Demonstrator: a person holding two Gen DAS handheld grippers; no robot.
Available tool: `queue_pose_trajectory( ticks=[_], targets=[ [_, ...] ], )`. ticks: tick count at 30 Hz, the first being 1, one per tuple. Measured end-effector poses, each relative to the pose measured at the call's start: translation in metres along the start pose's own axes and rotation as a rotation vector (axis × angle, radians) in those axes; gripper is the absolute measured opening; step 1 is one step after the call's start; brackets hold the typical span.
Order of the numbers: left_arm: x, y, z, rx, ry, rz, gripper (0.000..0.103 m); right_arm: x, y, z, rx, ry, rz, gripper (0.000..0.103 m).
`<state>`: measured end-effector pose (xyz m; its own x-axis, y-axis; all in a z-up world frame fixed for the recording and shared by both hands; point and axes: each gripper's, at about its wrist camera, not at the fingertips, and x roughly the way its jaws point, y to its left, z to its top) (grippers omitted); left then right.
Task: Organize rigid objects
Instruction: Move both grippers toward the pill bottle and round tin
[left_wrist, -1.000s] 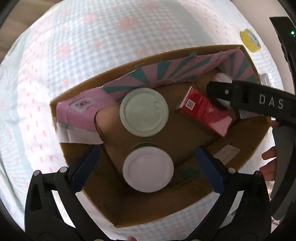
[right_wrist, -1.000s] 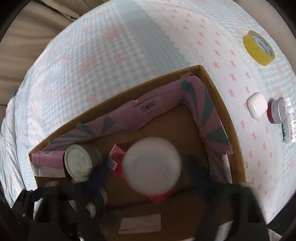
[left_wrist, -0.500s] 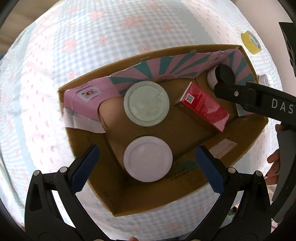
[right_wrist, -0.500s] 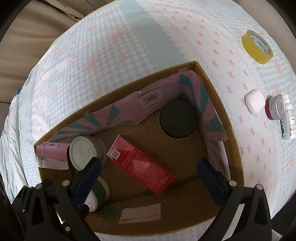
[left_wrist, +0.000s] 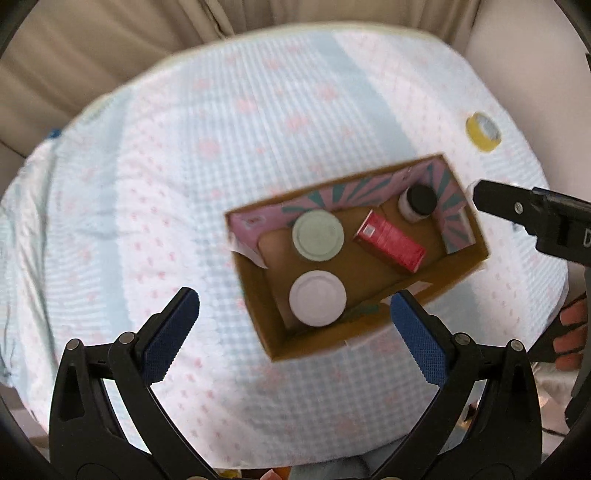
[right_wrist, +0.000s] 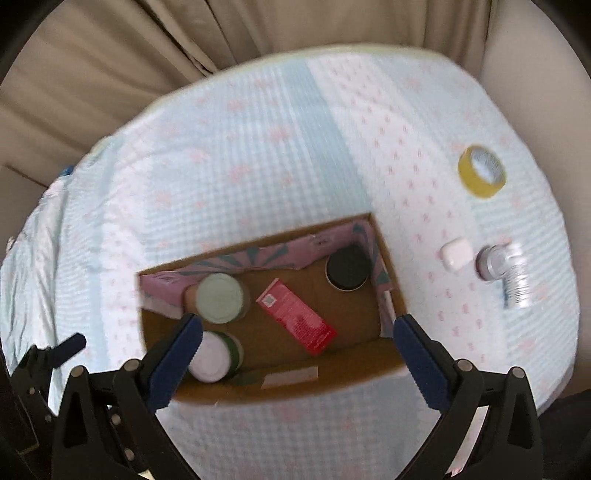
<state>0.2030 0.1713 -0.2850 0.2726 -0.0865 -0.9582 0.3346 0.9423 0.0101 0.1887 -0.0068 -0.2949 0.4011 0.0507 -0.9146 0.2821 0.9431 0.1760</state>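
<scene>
An open cardboard box (left_wrist: 460, 271) (right_wrist: 332, 380) lies on the checked cloth. Inside it stand a pale-green-lidded jar (left_wrist: 317, 233) (right_wrist: 218, 298), a white-lidded jar (left_wrist: 317, 298) (right_wrist: 208, 362) and a black-lidded jar (left_wrist: 421, 198) (right_wrist: 348, 266). A red carton (left_wrist: 389, 240) (right_wrist: 295, 320) lies flat between them. My left gripper (left_wrist: 291, 334) hangs open high above the box's near left corner, holding nothing. My right gripper (right_wrist: 297, 354) is open too, empty, above the box's near edge.
Right of the box lie a yellow tape roll (right_wrist: 481, 170) (left_wrist: 483, 131), a white earbud case (right_wrist: 456, 253), a small silver-capped jar (right_wrist: 491, 261) and a silver-capped bottle (right_wrist: 517, 281). Beige curtains hang behind. A person's fingers (left_wrist: 570, 332) show at the right edge.
Both grippers have risen well away from the box, which now looks much smaller. A second ago the right gripper held the black-lidded jar, then let it go in the box's far right corner.
</scene>
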Motion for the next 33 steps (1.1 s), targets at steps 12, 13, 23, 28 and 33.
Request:
queue_pose_trajectory(
  ticks=[12,13,23,28,33],
  targets=[
    [-0.101,-0.040,-0.009,0.012,-0.183,-0.044,0.103,-0.126,-0.039,-0.030,0.011,-0.130,-0.045,0.103],
    [-0.105,-0.047,-0.008,0.017,-0.190,-0.052,0.103,-0.132,-0.047,-0.032,0.015,-0.137,-0.053,0.103],
    [-0.114,-0.165,0.003,0.026,-0.295,-0.068,0.103,-0.162,-0.183,-0.048,0.044,-0.188,-0.108,0.103],
    [-0.090,-0.235,0.015,0.056,-0.317,-0.076,0.103,-0.146,-0.241,-0.045,-0.006,-0.166,-0.110,0.103],
    [-0.055,-0.300,0.029,0.216,-0.312,-0.055,0.103,-0.114,-0.290,-0.044,-0.034,-0.121,-0.090,0.103]
  ],
)
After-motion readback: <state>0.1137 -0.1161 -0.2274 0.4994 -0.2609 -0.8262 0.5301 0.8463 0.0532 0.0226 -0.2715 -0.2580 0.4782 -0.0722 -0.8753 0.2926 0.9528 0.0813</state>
